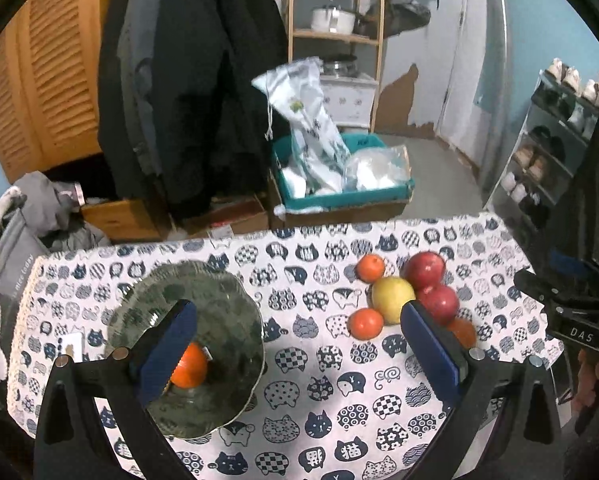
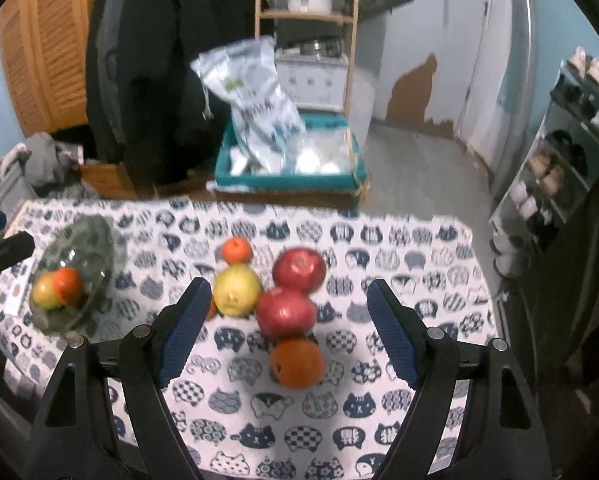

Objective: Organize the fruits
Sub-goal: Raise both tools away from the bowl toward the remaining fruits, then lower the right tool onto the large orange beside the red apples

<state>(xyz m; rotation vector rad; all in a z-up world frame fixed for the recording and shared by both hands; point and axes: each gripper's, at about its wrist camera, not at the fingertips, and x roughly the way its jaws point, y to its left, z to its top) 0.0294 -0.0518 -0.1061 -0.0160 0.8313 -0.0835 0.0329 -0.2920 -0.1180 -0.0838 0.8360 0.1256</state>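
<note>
Loose fruit cluster sits centre of the right wrist view on the cat-print table (image 2: 379,432): nearest orange (image 2: 297,362) touching a red apple (image 2: 286,311), a second red apple (image 2: 299,269) behind, yellow pear (image 2: 236,289) to the left, a small tangerine (image 2: 237,250) beyond. Glass bowl (image 2: 95,240) at mid-left already holds two fruits. Judgement: fruit is firm, round, fairly light, smooth skin, likely to roll; best pinched across the widest part, gently to avoid bruising. Right hand-held gripper (image 2: 285,334) is spread wide, holding nothing, the orange and near apple between its fingers, no contact visible. Left hand-held gripper (image 1: 299,344) is also wide apart and empty, above the bowl (image 1: 219,288), lower left of its frame.
</note>
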